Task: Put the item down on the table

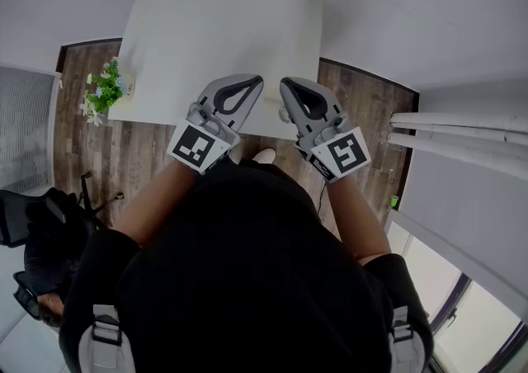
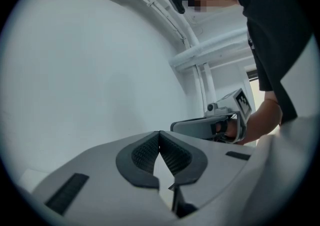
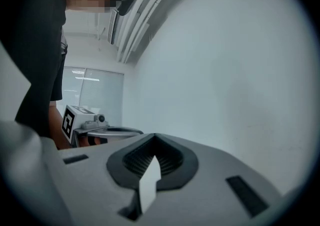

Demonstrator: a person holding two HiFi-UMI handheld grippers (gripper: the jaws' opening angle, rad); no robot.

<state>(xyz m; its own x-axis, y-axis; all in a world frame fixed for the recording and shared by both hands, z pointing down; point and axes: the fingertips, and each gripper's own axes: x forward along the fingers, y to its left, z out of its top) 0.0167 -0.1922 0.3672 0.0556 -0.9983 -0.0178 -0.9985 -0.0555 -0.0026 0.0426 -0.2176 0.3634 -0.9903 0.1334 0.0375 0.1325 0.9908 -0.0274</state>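
Grippers are held side by side over the near edge of the white table (image 1: 223, 33), both about level and pointing away from the person. The left gripper (image 1: 258, 80) has its jaws closed. In its own view the ribbed pads (image 2: 149, 152) meet at the tips (image 2: 159, 133) and nothing is between them; only a pale slit shows behind the tips. The right gripper (image 1: 285, 82) is the same: its jaws are pressed together at the front (image 3: 152, 136) and they hold nothing. Each gripper sees the other one beside it, near but not touching, with a hand on its handle.

Neither gripper holds an item, and which thing the task means I cannot tell. A small plant (image 1: 103, 91) with green leaves and pale flowers is at the left edge of the table, well apart from both grippers. If it stands on the table or just beside it is not clear. A black chair (image 1: 41, 223) stands on the wooden floor (image 1: 140, 157) to the left of the person. White pipes (image 1: 462, 128) run along the wall at the right.
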